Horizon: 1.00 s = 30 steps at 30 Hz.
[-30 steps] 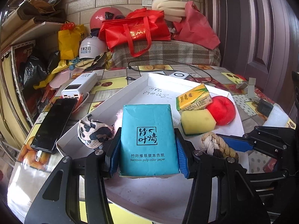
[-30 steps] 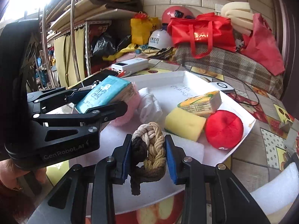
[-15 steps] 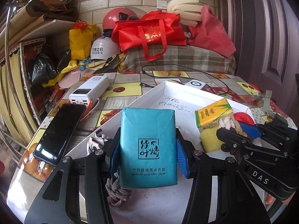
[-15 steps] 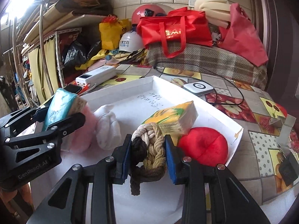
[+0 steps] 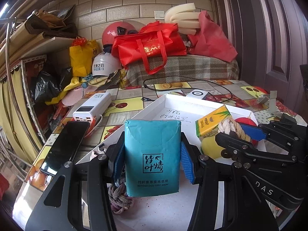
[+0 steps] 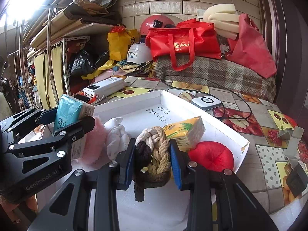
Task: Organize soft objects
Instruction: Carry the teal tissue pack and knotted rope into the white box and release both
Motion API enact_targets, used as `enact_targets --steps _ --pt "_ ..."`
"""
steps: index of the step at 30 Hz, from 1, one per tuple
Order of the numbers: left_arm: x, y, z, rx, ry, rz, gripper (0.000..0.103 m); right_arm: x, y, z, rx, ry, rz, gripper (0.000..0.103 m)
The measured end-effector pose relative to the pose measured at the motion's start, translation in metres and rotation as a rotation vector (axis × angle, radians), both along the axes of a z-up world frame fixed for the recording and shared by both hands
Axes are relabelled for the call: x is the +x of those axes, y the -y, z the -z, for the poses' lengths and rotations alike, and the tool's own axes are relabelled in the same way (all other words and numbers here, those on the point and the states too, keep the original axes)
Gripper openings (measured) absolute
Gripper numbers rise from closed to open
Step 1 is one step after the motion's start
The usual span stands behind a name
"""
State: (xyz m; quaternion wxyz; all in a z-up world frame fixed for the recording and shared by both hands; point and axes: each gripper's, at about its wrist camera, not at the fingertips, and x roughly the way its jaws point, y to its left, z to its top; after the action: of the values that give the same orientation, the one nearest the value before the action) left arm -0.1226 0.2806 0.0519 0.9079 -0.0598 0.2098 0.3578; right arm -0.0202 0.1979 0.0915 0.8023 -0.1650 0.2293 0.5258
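Gripping a teal tissue pack [image 5: 153,157] upright, the left gripper [image 5: 152,158] hangs over the tray's [image 5: 207,104] near edge; the right gripper [image 6: 152,156] clamps a braided rope knot [image 6: 154,150] beside it. Only the right view shows a pink puff [image 6: 96,140], white cloth [image 6: 116,138] and the whole red cushion [image 6: 211,156]. Only the left view shows a phone [image 5: 65,146] at the table's left edge and a second knot [image 5: 119,196] under the pack.

Teal tissue pack [image 5: 152,157] stands upright, clamped above the white tray [image 5: 134,118] — braided rope knot [image 6: 153,154] likewise pinched and lifted. Yellow tissue pack [image 6: 184,132], red cushion [image 6: 211,156], white cloth [image 6: 116,136] lie inside.
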Motion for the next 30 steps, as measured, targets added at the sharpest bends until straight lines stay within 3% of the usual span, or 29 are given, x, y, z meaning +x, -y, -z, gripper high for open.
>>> enact_targets --steps 3,8,10,12,14,18,26,30 --pt "-0.001 0.0 0.0 -0.003 0.004 -0.005 0.051 -0.002 0.001 0.0 0.003 0.01 0.0 0.035" --pt "-0.009 -0.002 -0.002 0.0 0.04 -0.05 0.055 -0.007 0.002 -0.001 0.01 0.045 0.011 0.065" --pt "-0.015 -0.005 -0.003 -0.009 0.063 -0.086 0.082 -0.005 0.006 -0.002 0.027 0.044 0.031 0.082" --pt "-0.019 -0.01 -0.003 -0.027 0.08 -0.108 0.096 0.0 0.012 -0.004 0.056 0.026 0.057 0.084" --pt "-0.022 -0.012 -0.003 -0.036 0.092 -0.119 0.101 0.003 0.017 -0.006 0.083 0.015 0.071 0.088" --pt "-0.026 -0.009 -0.004 -0.016 0.108 -0.139 0.102 0.0 0.019 -0.007 0.101 0.029 0.077 0.103" --pt "-0.039 0.006 -0.008 0.066 0.166 -0.156 0.103 -0.01 0.029 -0.014 0.162 0.091 0.083 0.103" --pt "-0.042 0.012 -0.008 0.061 0.17 -0.149 0.103 -0.02 0.037 -0.017 0.187 0.144 0.102 0.103"
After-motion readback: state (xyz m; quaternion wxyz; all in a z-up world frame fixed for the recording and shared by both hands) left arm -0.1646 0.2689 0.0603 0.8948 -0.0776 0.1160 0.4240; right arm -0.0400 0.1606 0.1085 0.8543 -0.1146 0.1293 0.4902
